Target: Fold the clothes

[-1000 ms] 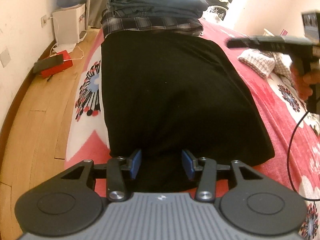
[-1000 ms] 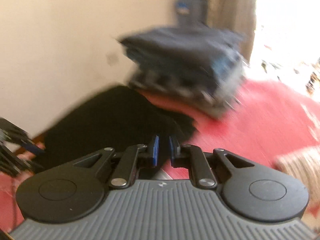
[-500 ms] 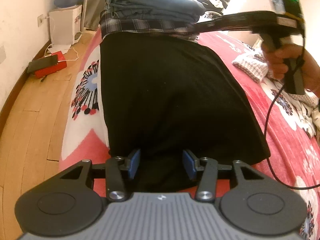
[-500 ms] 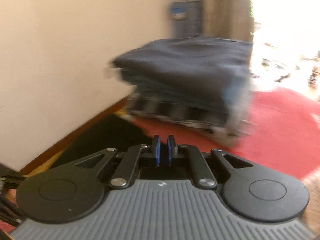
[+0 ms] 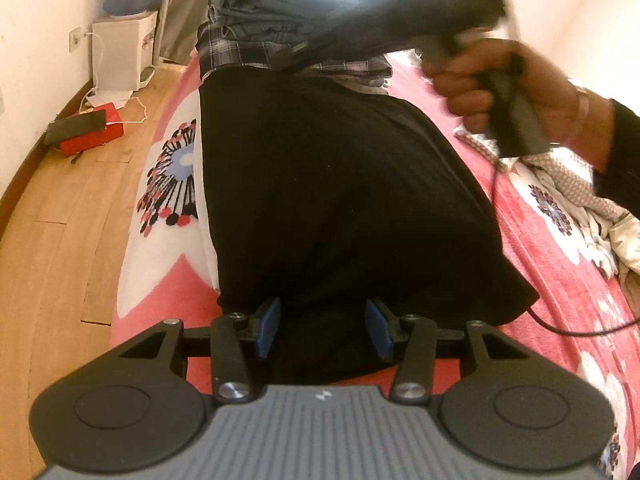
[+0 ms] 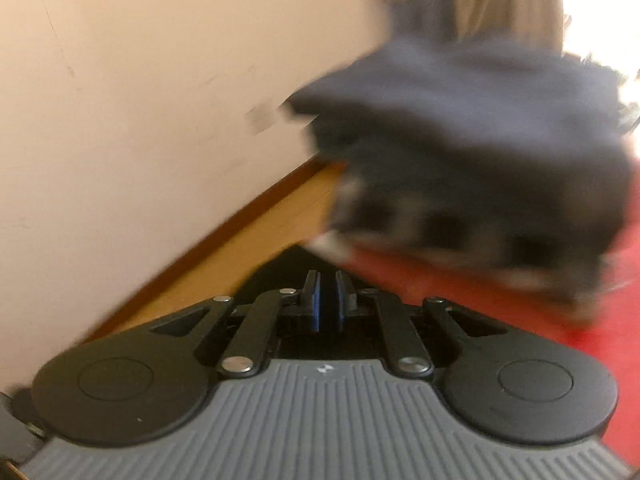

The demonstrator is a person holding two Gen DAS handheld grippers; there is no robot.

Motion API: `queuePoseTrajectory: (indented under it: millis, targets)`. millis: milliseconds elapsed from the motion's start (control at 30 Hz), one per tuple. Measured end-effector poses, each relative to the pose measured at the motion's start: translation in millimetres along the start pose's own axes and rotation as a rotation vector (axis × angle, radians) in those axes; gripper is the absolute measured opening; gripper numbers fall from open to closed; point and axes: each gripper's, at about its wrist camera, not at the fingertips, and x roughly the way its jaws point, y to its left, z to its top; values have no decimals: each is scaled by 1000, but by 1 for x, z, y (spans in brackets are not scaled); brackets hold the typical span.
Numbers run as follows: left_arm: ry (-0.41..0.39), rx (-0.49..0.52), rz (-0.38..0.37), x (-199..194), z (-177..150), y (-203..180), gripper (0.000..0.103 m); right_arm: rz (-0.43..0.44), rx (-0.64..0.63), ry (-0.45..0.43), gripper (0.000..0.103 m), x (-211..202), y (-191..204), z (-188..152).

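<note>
Flat black cloth garment (image 5: 340, 200) spread lengthwise on red-and-white flowered bed blanket (image 5: 560, 280), near hem between the parted blue pads of the left hand-held gripper (image 5: 323, 328), released. At 12 o'clock, stack of folded dark blue and plaid clothes (image 5: 272, 28), partly hidden by blurred right hand-held gripper (image 6: 327, 306), pads nearly together, contents unclear. Right wrist view smeared by motion.

Folded clothes stack (image 6: 472, 152) motion-blurred; right hand (image 5: 508, 92) smeared
</note>
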Motion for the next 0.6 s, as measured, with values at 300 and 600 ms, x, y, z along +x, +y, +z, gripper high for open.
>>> queuePoseTrajectory:
  millis: [300,600]
  targets:
    - [-13,-28,-7,-1,-3,3,49,-246,133,-85,9,-30,-31,8]
    - [1,-34,24,-1,0,-2,49,54,21,162,9,-101,-10,-44]
